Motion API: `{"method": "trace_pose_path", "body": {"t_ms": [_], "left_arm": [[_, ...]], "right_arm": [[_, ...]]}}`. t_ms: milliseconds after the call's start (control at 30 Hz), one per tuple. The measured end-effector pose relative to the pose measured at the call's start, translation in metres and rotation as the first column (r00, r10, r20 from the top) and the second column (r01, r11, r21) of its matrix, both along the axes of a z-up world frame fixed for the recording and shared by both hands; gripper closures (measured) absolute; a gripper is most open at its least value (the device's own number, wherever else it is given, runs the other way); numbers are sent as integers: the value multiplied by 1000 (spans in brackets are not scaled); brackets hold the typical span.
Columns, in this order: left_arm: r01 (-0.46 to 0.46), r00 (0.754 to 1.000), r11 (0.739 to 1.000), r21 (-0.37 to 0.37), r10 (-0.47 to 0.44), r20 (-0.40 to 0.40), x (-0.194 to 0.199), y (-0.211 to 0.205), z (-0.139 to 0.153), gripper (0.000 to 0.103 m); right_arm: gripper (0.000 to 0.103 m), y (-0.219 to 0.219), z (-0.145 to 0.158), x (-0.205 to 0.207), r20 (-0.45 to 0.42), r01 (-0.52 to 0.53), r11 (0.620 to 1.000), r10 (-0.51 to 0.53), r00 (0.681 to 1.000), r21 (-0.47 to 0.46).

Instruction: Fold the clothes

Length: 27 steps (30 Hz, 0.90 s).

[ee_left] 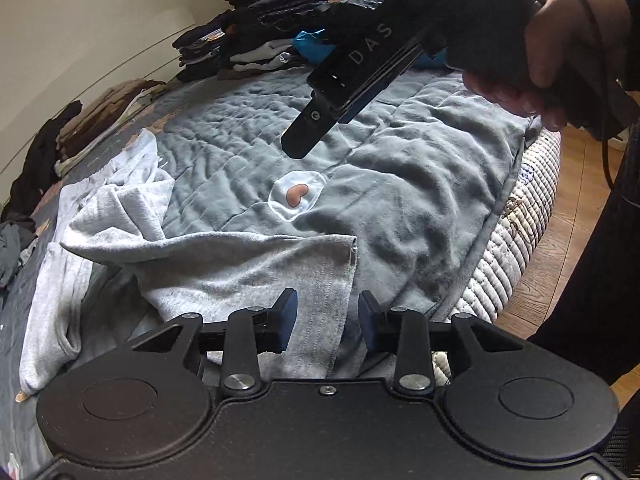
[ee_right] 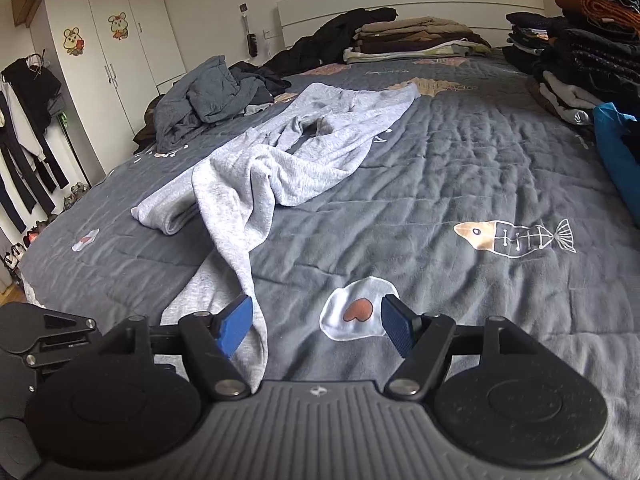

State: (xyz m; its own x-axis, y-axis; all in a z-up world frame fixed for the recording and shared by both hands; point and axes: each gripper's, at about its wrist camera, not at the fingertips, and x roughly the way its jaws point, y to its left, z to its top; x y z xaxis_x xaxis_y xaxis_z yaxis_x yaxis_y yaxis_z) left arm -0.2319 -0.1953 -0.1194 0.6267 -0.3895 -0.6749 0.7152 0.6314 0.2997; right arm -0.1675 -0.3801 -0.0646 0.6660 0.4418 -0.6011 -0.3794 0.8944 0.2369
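Grey pants [ee_right: 288,152] lie rumpled and twisted on the bed [ee_right: 440,184], one leg trailing near, its cuff under the left gripper [ee_left: 328,322]. Fingers there spread, apparently gripping nothing, though contact is hard to judge. Right gripper [ee_right: 316,326] also spread, empty, over the quilt. Folded stacks [ee_right: 580,52] stand far right; loose clothes [ee_right: 208,100] far left. This piece is unfolded.

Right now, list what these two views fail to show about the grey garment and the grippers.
- Grey garment: left wrist view, near hem hidden under the left gripper body.
- Same garment: right wrist view, near leg end runs beneath the right gripper.
- Right gripper: left wrist view, seen edge-on, so its opening is unreadable there.
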Motion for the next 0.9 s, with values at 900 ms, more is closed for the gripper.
{"method": "trace_pose_path", "body": {"t_ms": [900], "left_arm": [[-234,971,964,-123,226,-75,19,27,18,96]], "right_arm": [[33,5,-10,-31,-15,-74,997,74,997,-35]]}}
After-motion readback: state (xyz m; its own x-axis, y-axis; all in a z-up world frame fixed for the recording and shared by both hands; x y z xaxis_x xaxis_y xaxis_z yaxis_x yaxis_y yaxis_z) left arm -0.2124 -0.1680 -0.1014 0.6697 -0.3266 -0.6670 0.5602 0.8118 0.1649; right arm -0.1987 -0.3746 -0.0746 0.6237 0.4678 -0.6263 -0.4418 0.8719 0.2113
